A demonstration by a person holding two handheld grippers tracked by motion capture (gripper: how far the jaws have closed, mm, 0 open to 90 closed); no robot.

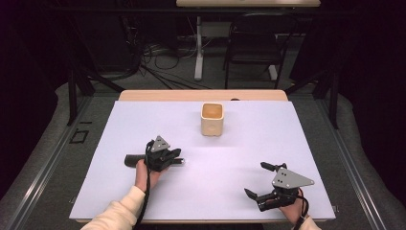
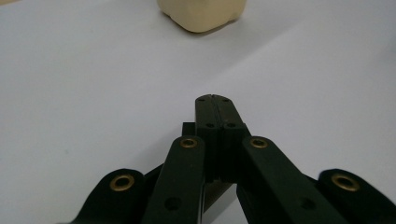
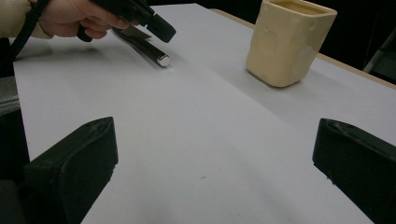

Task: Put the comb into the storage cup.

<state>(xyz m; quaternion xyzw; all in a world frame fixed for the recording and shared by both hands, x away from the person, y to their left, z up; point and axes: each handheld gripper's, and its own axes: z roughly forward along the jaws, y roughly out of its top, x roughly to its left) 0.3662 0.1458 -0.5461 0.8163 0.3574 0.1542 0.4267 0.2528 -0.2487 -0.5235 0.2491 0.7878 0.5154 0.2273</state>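
Progress looks early: the dark rod (image 1: 143, 158) lies flat on the white tabletop (image 1: 249, 143), not lifted, with the left gripper (image 1: 171, 158) sitting right over it. In the left gripper view that gripper's jaws are pressed together with nothing between them, so no grasp on the rod yet. In the right gripper view the rod (image 3: 148, 50) shows its shiny metal end pointing out from under the left gripper (image 3: 154, 21) and the hand (image 3: 77, 18) holding it; whether the gripper touches the rod cannot be told from there. The right gripper (image 1: 253, 195) rests low at the near right of the tabletop, jaws wide apart and empty, well apart from the rod. The cream square cup (image 1: 212, 119) stands upright toward the far middle of the tabletop, open top up, nothing visible inside; it also shows at the top of the left gripper view (image 2: 201, 14) and at upper right in the right gripper view (image 3: 288, 42). Judgement: likely the rod is meant to go into the cup, so picking, carrying and dropping are all still left. Nothing lies between rod and cup; the path is bare tabletop. Beyond the tabletop are a chair (image 1: 253, 45), a desk leg (image 1: 198, 48) and cables on the floor (image 1: 158, 62), out of the way.
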